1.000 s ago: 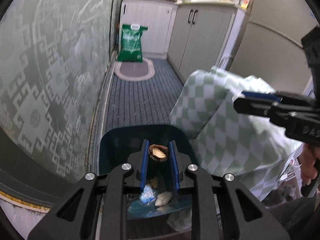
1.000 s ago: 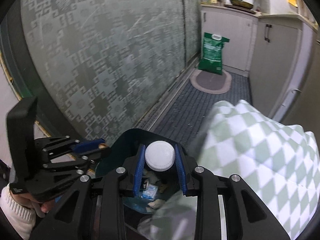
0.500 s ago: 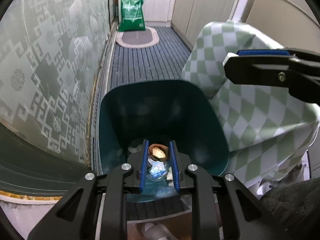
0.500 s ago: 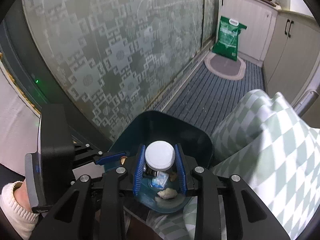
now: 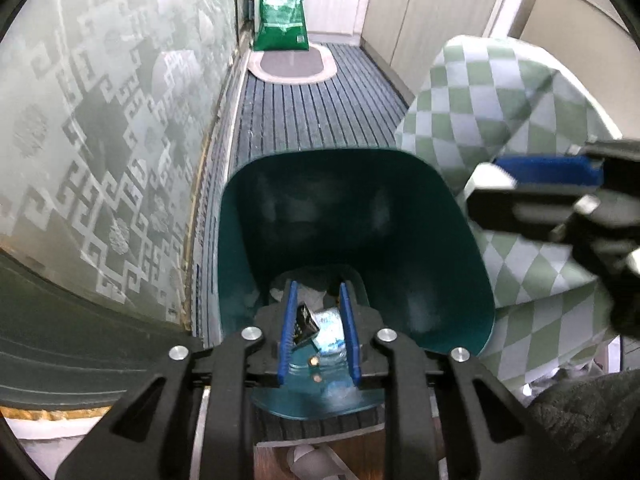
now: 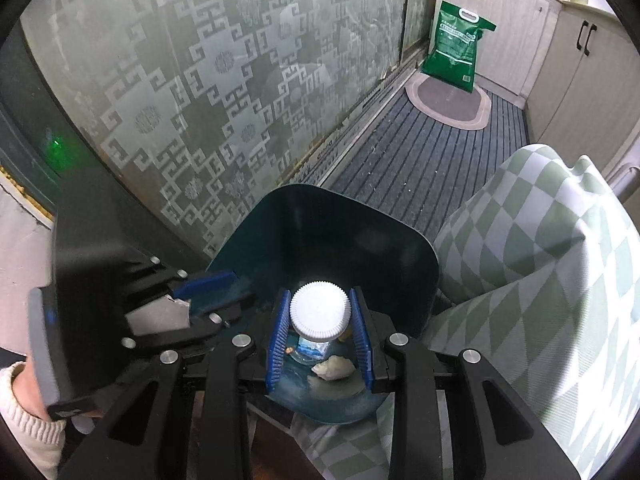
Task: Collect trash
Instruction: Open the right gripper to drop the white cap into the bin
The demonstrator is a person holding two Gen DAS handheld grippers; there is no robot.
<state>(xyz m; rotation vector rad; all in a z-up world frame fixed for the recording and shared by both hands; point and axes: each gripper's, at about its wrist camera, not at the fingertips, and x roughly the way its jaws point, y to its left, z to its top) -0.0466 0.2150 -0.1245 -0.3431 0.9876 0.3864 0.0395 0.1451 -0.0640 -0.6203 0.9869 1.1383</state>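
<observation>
- We angle our left gripper point(image 5: 318, 334) down over the teal bin's point(image 5: 440, 256) near rim — jaws parted, empty.
- Our right gripper point(image 6: 320, 338) points alongside — jaws clamping a white-capped bottle point(image 6: 319, 314).

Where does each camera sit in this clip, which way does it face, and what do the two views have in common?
Left wrist: rides the left gripper, looking down along its fingers into the teal bin; the right gripper crosses at right.
Right wrist: rides the right gripper, clamped on a white-capped bottle, above the same bin; the left gripper and a cream sleeve cuff show at left.
Shared: bin, checkered cloth, green bag, striped floor mat.
</observation>
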